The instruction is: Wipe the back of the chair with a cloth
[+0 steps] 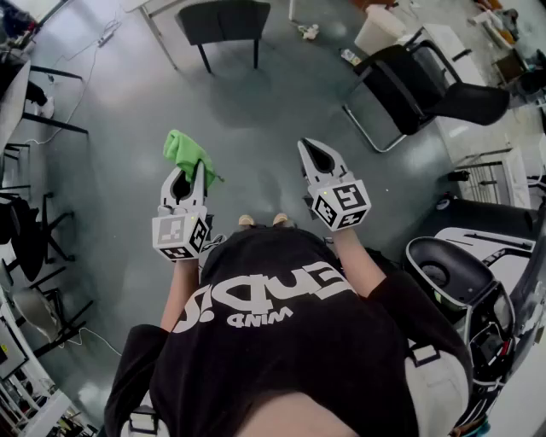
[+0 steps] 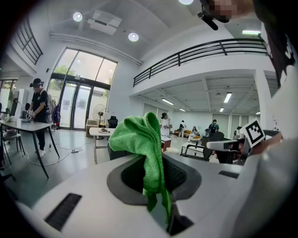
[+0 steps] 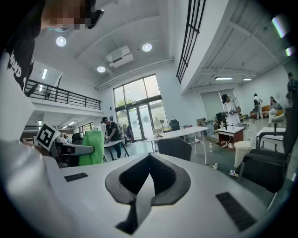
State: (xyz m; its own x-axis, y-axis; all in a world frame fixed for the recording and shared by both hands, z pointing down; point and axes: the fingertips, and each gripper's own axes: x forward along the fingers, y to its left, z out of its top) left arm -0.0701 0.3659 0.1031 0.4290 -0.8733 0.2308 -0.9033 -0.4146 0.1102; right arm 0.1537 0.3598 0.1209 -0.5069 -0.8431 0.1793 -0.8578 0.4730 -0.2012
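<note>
The green cloth is held in the left gripper, whose jaws are closed on a fold of it. Most of the cloth is bunched beyond the tips and a tail hangs down between the jaws. The dark chair is seen well apart, straight ahead across bare grey floor. It is taken to be the one meant, though this cannot be settled, since a black sled-base chair stands ahead to the right at a similar remove. The dark chair's flat panel is turned toward the grippers in the right gripper view and is judged to be its back, with the long edge running left to right. It lies almost in line with the cloth-bearing gripper, which is judged the nearer to it. The right gripper is held beside the left at like height, its jaws brought together on nothing. A white bin is placed between the two chairs, and a table with a person stands off to the left. Nothing is seen in the way, so a walk forward is judged to be needed first.
</note>
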